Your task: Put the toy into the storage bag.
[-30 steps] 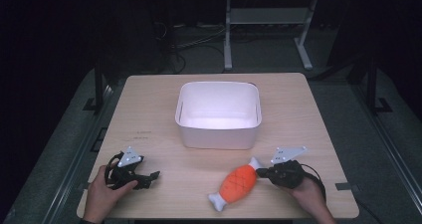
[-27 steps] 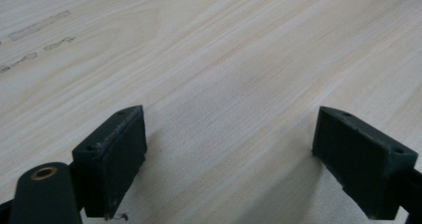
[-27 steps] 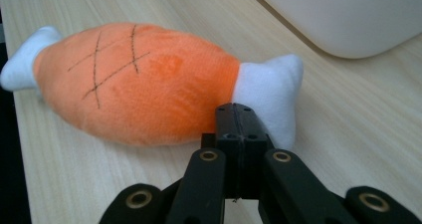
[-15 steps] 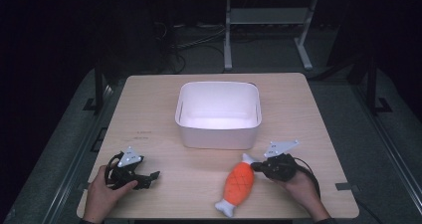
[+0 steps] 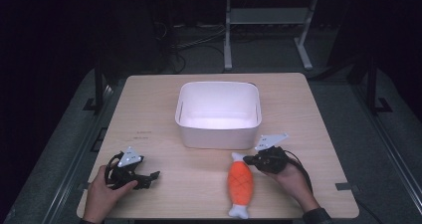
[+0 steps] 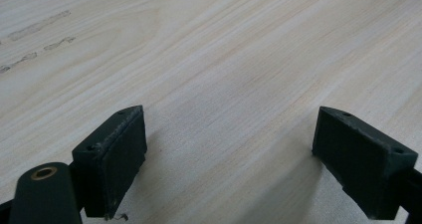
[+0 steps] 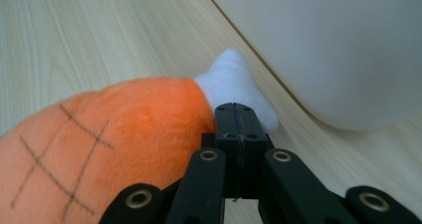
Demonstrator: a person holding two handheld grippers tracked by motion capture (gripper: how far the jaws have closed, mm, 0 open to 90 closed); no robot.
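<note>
While the white bin (image 5: 218, 114) sits in the middle of the table (image 5: 308, 104), there's nothing in it that I can see, just bare white floor and walls. In the right gripper view its rounded wall rises just past my jaws.

The toy (image 5: 240, 183) is an orange plush with white ends and a thin crosshatch drawn on its side. It lies flat on the wood in front of the bin, lengthwise toward me, one white end near the bin wall and the other close to my edge of the table.

My right tongs (image 5: 249, 160) are squeezed fully together, the two pads flat against each other with nothing between them. The tip rests right against the toy where the orange meets the far white end; looks like touching, not gripping.

My left tongs (image 5: 149, 176) are way over on the other side, well apart from the toy, jaws spread wide over bare wood with nothing in them. My left hand (image 5: 102, 198) holds them low at the table.
</note>
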